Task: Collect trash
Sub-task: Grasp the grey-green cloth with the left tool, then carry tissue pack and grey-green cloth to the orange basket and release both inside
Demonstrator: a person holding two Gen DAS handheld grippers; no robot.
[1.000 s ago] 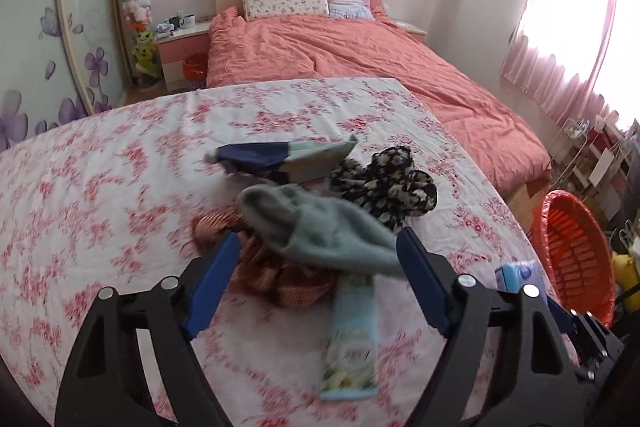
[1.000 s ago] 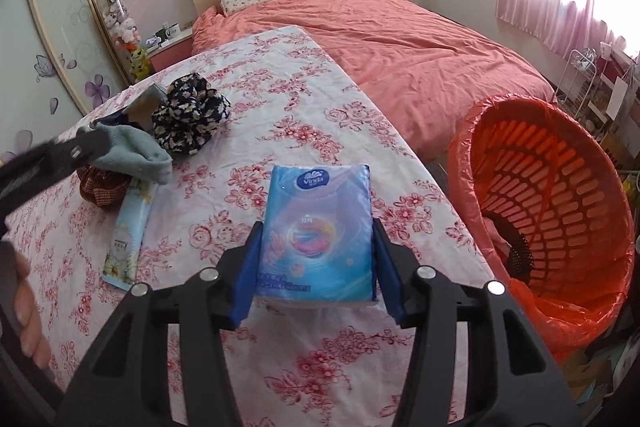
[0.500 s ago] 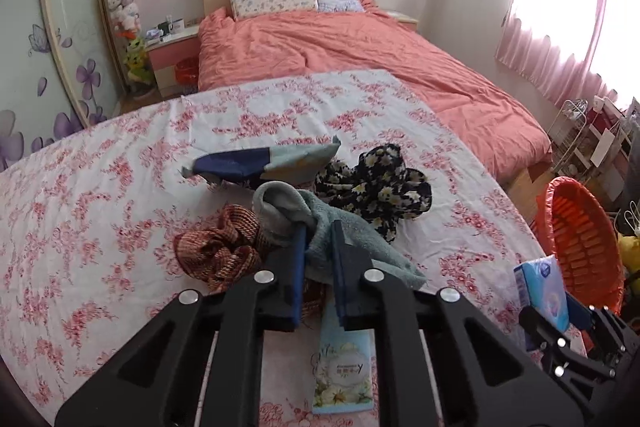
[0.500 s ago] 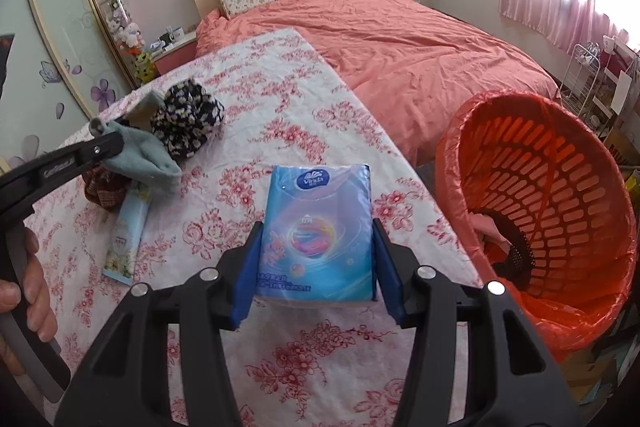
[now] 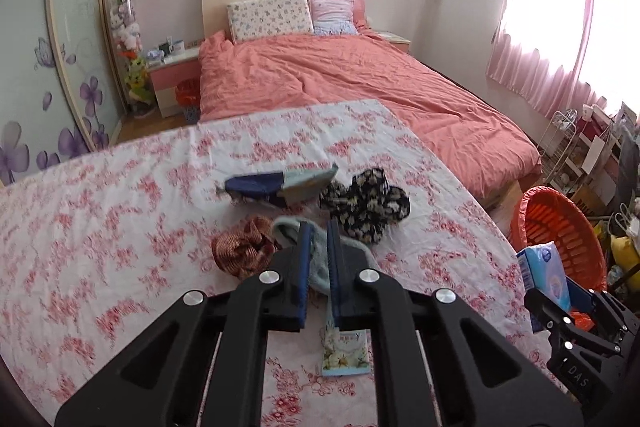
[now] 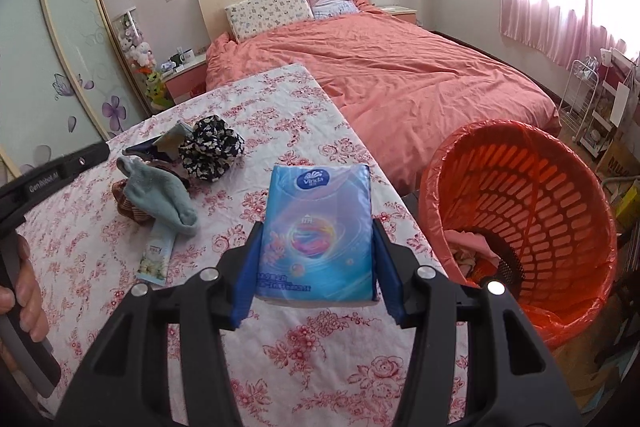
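My left gripper (image 5: 318,241) is shut on a grey-green sock (image 5: 316,267), pinching it near the cuff just above the floral tablecloth (image 5: 100,227). In the right wrist view the sock (image 6: 162,197) droops onto the other items. My right gripper (image 6: 316,239) is shut on a blue tissue pack (image 6: 318,203), held above the table's right edge. The pack (image 5: 546,269) also shows at the right of the left wrist view. An orange basket (image 6: 532,187) with an orange liner stands on the floor right of the table, with some scraps at its bottom.
On the cloth lie a brown scrunched fabric (image 5: 240,251), a black floral cloth (image 5: 368,203), a blue-and-pale folded item (image 5: 276,183) and a thin green packet (image 5: 346,351). A pink bed (image 5: 340,83) stands beyond the table. A hand (image 6: 24,283) grips the left tool's handle.
The left jaws closed on the sock and then rose a little with it. The right gripper lifted slightly with the tissue pack, and the basket now looks closer.
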